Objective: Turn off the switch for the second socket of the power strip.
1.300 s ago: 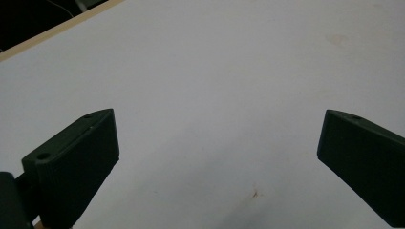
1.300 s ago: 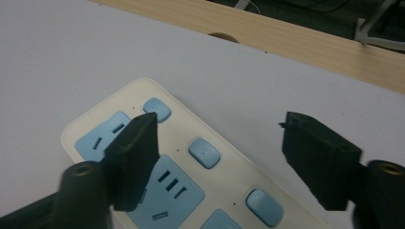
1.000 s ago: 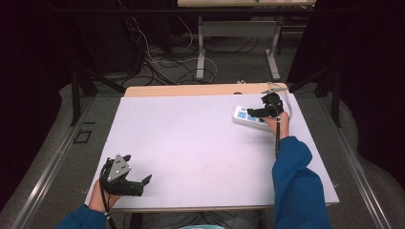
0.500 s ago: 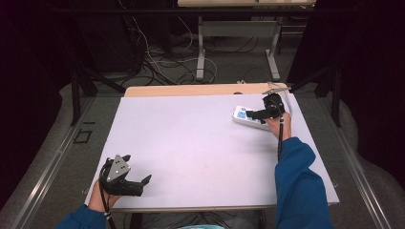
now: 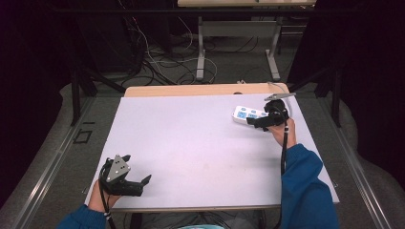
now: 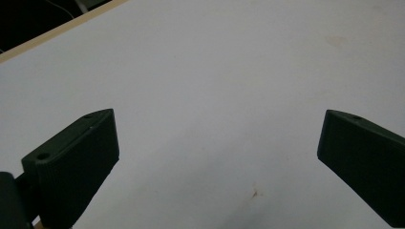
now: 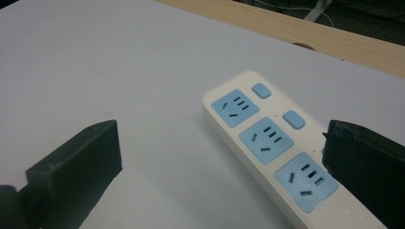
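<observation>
A white power strip [image 5: 242, 114] with three blue sockets and two blue switches [image 7: 267, 143] lies flat at the far right of the white table mat [image 5: 200, 143]. My right gripper [image 5: 253, 122] is open at the strip's right end. In the right gripper view [image 7: 222, 138] its jaws stand wide apart, and the strip's near end runs in beside the right jaw. My left gripper [image 5: 141, 178] rests at the near left corner of the mat, open. Bare mat lies between its jaws in the left gripper view [image 6: 217, 129].
A strip of wooden tabletop [image 5: 191, 89] shows beyond the mat's far edge. Behind the table, cables [image 5: 157, 62] lie on the floor around a metal table frame [image 5: 203, 57]. The mat's near edge runs just below the left hand.
The right gripper has come slightly nearer and lower at the power strip's end. The strip and the left gripper have stayed put.
</observation>
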Demonstrator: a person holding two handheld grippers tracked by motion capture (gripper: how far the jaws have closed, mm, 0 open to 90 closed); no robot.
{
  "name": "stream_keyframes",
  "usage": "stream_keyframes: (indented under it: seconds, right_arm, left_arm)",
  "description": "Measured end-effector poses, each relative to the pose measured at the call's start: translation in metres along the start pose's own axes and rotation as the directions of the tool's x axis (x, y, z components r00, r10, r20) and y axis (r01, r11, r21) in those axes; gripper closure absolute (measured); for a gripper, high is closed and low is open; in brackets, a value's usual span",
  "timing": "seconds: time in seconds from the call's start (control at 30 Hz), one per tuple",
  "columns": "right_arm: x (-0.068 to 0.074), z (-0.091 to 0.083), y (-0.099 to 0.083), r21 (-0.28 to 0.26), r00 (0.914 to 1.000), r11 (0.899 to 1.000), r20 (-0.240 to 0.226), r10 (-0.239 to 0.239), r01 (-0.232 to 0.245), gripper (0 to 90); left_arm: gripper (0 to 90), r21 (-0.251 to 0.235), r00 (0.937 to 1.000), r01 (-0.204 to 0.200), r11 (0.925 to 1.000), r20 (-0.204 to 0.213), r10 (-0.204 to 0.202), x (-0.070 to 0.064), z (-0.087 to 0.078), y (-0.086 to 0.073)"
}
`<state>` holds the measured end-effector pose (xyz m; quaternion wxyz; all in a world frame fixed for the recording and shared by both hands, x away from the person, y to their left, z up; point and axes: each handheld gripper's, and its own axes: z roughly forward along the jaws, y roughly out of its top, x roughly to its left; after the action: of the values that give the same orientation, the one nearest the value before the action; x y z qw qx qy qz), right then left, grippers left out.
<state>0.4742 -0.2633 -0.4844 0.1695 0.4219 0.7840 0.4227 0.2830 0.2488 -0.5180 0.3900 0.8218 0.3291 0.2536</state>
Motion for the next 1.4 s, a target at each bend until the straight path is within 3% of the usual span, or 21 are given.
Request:
stream_keyframes:
  seconds: [0.7,1.4]
  right_arm:
    - [0.051,-0.033,-0.036,0.003,0.9945,0.996,-0.054,-0.09,0.091,0.0]
    - [0.08,-0.054,-0.066,-0.004,0.9841,0.988,-0.086,-0.155,0.155,0.0]
  left_arm:
    - [0.3,-0.001,1.0,-0.001,1.0,-0.005,0.001,0.0,0.0,0.0]
    - [0.3,0.006,1.0,0.004,1.0,-0.002,-0.004,-0.001,0.001,0.0]
